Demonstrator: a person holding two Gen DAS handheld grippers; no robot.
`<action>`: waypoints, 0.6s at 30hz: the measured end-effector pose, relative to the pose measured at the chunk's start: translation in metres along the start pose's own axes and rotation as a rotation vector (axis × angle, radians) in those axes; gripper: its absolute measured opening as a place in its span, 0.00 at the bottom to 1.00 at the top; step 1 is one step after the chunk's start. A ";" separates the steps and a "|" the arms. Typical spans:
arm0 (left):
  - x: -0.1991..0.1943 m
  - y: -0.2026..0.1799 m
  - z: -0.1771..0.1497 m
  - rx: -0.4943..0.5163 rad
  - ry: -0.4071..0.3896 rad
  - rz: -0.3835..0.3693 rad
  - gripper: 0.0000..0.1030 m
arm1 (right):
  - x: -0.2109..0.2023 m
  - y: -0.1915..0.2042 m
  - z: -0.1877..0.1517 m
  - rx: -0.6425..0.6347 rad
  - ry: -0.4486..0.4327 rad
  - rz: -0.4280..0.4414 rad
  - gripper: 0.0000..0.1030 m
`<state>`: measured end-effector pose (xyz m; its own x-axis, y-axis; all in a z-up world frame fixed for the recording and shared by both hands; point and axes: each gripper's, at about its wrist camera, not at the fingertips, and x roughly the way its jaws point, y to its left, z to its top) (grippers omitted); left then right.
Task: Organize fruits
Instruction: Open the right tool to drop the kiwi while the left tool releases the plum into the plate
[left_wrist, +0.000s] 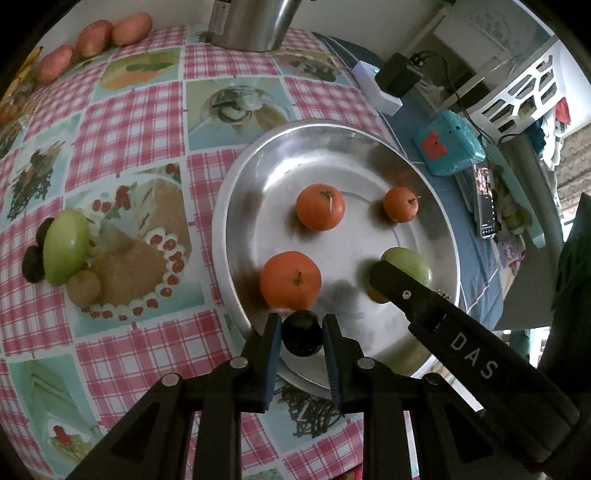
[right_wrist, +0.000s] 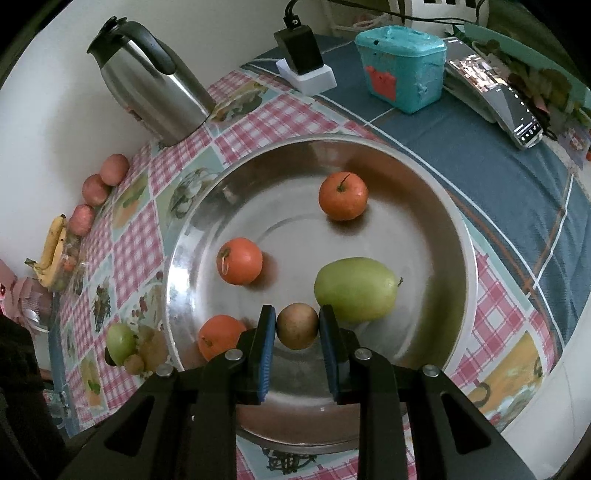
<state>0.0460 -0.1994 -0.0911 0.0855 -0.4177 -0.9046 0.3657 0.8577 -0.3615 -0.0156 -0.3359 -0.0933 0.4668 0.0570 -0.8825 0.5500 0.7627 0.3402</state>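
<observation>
Tongs first: the left gripper (left_wrist: 301, 332) pinches a dark fruit (left_wrist: 302, 332) over the tray's (left_wrist: 258, 177) six o'clock rim, and the right gripper (right_wrist: 297, 330) pinches a brown fruit (right_wrist: 297, 325) just inside the tray, beside a green mango (right_wrist: 355, 290) at two o'clock from it. Three oranges (right_wrist: 240, 266) lie on the tray, toward nine through twelve. Off the tray at eight o'clock, another mango (right_wrist: 121, 343) sits with small fruits on the cloth (right_wrist: 129, 254). A kettle (right_wrist: 147, 81) stands farthest, at eleven.

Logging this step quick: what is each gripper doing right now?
Left gripper: shut on a dark round fruit over the metal tray.
Right gripper: shut on a brown round fruit.
</observation>
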 end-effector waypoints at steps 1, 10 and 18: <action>0.000 0.001 0.000 -0.002 0.000 -0.001 0.24 | 0.001 0.001 0.000 0.000 0.002 0.000 0.25; 0.001 0.000 0.001 0.000 0.004 0.000 0.25 | 0.001 0.002 0.002 -0.004 -0.002 -0.005 0.25; 0.000 -0.001 0.001 0.003 0.004 -0.012 0.31 | -0.003 -0.001 0.004 0.006 -0.021 -0.003 0.25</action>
<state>0.0464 -0.2002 -0.0902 0.0775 -0.4263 -0.9012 0.3691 0.8520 -0.3713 -0.0149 -0.3388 -0.0896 0.4797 0.0406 -0.8765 0.5557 0.7590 0.3393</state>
